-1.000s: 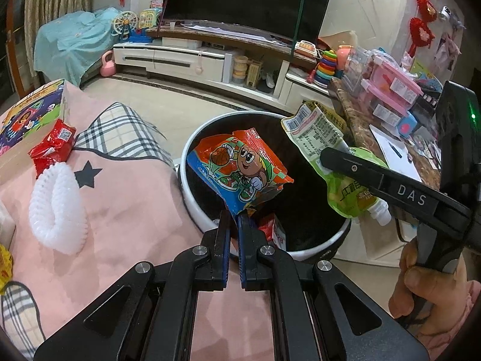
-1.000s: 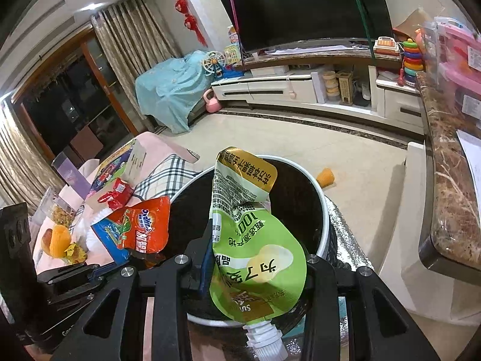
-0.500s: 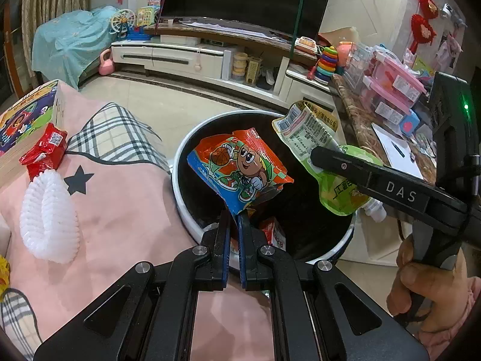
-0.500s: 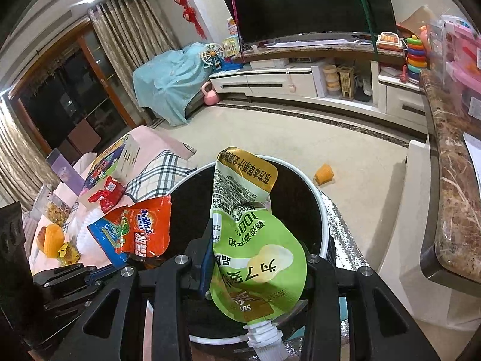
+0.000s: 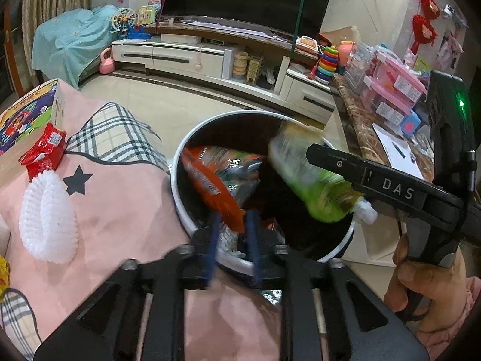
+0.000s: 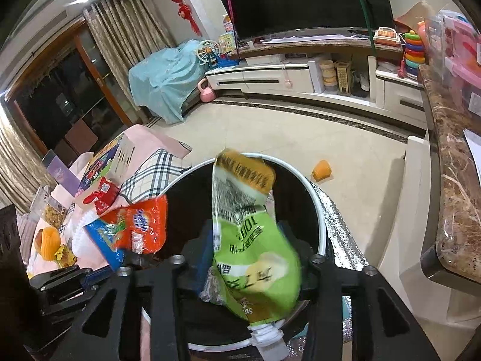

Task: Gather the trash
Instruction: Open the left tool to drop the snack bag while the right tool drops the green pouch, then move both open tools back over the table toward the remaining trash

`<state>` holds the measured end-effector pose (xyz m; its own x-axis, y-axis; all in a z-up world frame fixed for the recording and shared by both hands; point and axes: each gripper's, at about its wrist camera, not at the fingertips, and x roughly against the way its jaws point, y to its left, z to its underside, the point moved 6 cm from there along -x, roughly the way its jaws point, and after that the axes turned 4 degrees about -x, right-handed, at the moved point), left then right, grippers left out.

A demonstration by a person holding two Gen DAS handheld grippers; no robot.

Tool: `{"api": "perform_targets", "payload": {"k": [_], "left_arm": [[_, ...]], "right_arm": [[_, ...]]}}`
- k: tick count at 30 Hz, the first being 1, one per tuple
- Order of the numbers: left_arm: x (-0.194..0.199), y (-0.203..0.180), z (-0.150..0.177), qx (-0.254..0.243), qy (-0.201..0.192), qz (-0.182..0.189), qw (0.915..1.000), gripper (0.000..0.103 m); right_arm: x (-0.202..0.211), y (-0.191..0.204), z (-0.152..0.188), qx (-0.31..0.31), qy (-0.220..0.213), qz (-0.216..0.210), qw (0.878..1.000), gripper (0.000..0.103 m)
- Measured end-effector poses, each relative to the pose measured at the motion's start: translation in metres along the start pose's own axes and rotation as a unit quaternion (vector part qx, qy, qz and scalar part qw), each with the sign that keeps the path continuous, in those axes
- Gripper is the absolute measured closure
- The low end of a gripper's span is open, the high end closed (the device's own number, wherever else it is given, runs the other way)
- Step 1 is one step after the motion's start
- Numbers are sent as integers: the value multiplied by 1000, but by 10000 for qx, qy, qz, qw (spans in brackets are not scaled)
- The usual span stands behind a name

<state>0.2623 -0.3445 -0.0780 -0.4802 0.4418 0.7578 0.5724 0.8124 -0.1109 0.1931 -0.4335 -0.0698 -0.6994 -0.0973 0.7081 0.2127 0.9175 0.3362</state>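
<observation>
Two grippers are hanging over the round, white-rimmed black trash bin (image 5: pixel 180 192): the left gripper (image 5: pixel 233 240), its jaws just opening, is standing apart around the crinkly orange snack bag (image 5: pixel 210 180), which looks blurred, seemingly loose above the bin. The right gripper (image 6: pixel 246 258) is also parting around the glossy green spout pouch (image 6: pixel 255 240), its white cap pointing down. Beside the bin, a ribbed white foam sleeve (image 5: pixel 46 219) and red wrapper (image 5: pixel 45 150) are lying on the pink star-print cloth (image 5: pixel 120 210).

pink star-print blanket (image 5: pixel 120 210), white ribbed coil (image 5: pixel 46 219), red wrapper (image 5: pixel 45 150), perhaps a game box (image 5: pixel 27 114)
</observation>
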Motion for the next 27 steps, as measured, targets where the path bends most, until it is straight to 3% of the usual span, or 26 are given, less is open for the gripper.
{"api": "perform_targets", "payload": {"k": [6, 13, 27], "left_arm": [[14, 8, 8, 127, -150, -37, 9998, 63], [30, 32, 34, 495, -208, -173, 9984, 49], [78, 101, 100, 1347, -440, -644, 9878, 37]], "right_arm": [[7, 3, 3, -51, -96, -57, 9999, 40], [18, 14, 12, -159, -208, -175, 9995, 12], [34, 55, 50, -98, -230, -319, 9992, 8]]}}
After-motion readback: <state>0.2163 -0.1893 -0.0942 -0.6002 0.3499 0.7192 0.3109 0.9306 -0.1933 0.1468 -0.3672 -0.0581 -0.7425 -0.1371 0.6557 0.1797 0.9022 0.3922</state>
